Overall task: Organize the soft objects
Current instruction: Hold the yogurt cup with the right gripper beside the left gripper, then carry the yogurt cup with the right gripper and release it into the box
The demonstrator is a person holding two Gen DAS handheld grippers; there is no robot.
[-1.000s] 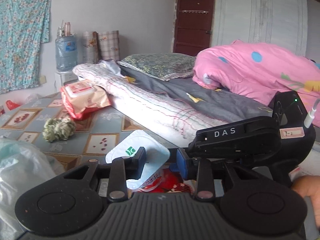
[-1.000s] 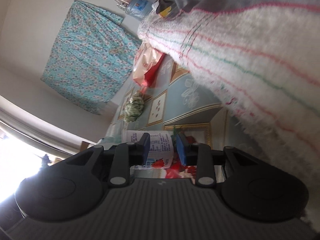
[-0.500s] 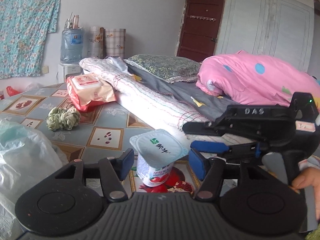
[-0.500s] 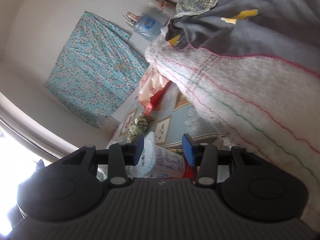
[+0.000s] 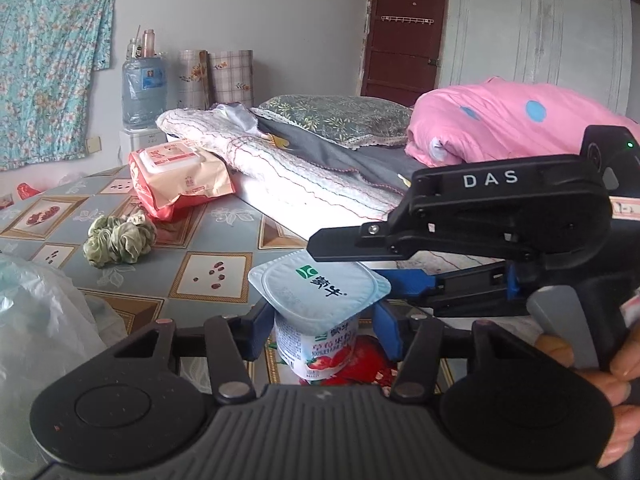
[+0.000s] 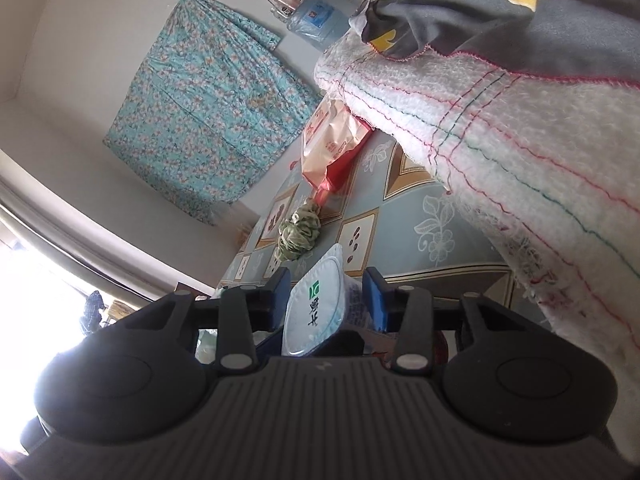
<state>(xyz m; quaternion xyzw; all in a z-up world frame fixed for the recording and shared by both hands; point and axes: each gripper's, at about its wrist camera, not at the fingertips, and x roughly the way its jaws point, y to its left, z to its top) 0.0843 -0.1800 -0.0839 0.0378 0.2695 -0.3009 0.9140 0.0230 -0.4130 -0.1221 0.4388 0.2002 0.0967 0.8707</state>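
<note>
Item: white foil-lidded plastic yogurt cup [image 5: 318, 312] standing between both half-open, just-closing hand-held grippers, left [image 5: 320, 334], right [image 6: 327, 300]; uneven squeezing risks tipping.

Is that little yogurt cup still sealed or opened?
Sealed: the yogurt cup stands upright on the table, its foil lid lying flat and unbroken.

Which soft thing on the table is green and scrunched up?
The green scrunchie, lying alone on the patterned tablecloth. The wipes pack behind it is pink and flat; the plastic bag is clear.
</note>
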